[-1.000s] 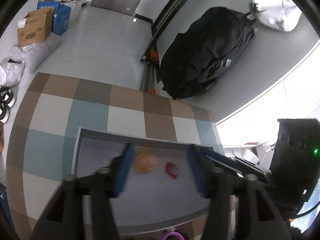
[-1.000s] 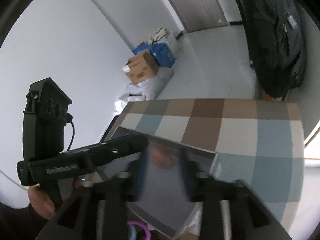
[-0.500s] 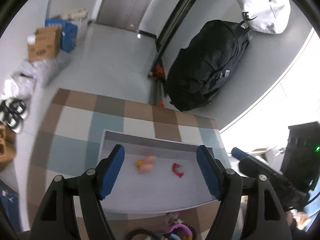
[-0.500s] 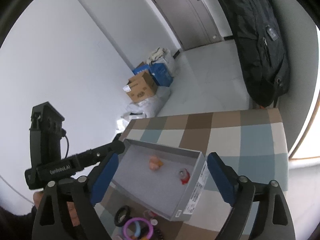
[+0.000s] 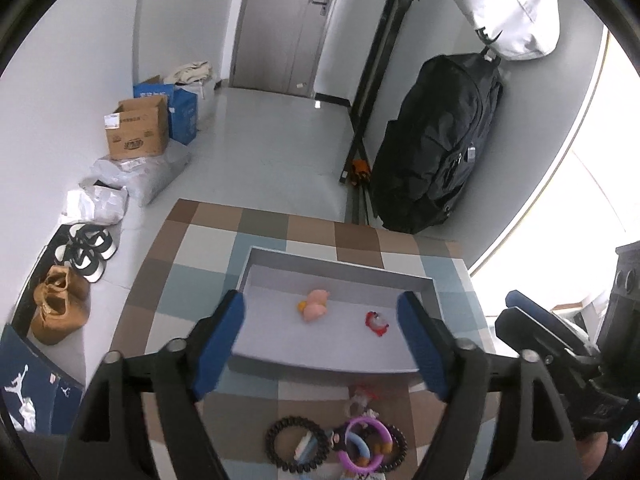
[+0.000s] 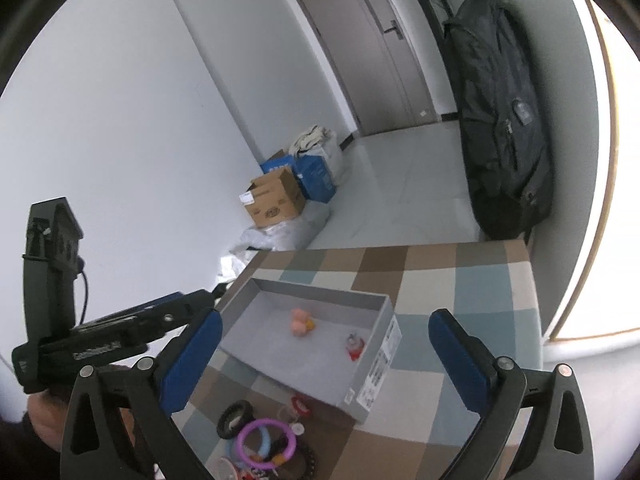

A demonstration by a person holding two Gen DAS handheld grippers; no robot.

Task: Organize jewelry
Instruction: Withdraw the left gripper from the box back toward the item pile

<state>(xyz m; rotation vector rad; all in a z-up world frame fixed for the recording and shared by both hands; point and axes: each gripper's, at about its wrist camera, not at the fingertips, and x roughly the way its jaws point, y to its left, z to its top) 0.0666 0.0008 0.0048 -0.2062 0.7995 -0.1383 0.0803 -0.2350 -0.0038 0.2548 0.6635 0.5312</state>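
A grey shallow box (image 5: pixel 416 276) (image 6: pixel 384 344) sits on the checked tablecloth. In it lie a pink and yellow trinket (image 5: pixel 315 305) (image 6: pixel 301 321) and a small red piece (image 5: pixel 377 323) (image 6: pixel 353 346). A pile of bracelets, with a purple ring (image 5: pixel 363 443) (image 6: pixel 266 442) and a black beaded one (image 5: pixel 298 444) (image 6: pixel 235 418), lies on the cloth in front of the box. My left gripper (image 5: pixel 322 346) is open and empty, held high above the box's near side. My right gripper (image 6: pixel 324 360) is open and empty, also held high. The left gripper also shows in the right wrist view (image 6: pixel 120 332).
The checked tablecloth (image 5: pixel 192 280) ends at the table's far edge. Beyond it are a black backpack (image 5: pixel 436 148), a cardboard box (image 5: pixel 138 132), shoes (image 5: pixel 86 250) on the floor and a grey door (image 5: pixel 280 28).
Both grippers have risen and drawn back from the box. The right gripper's jaws have opened wide. The bracelet pile has come into view in both.
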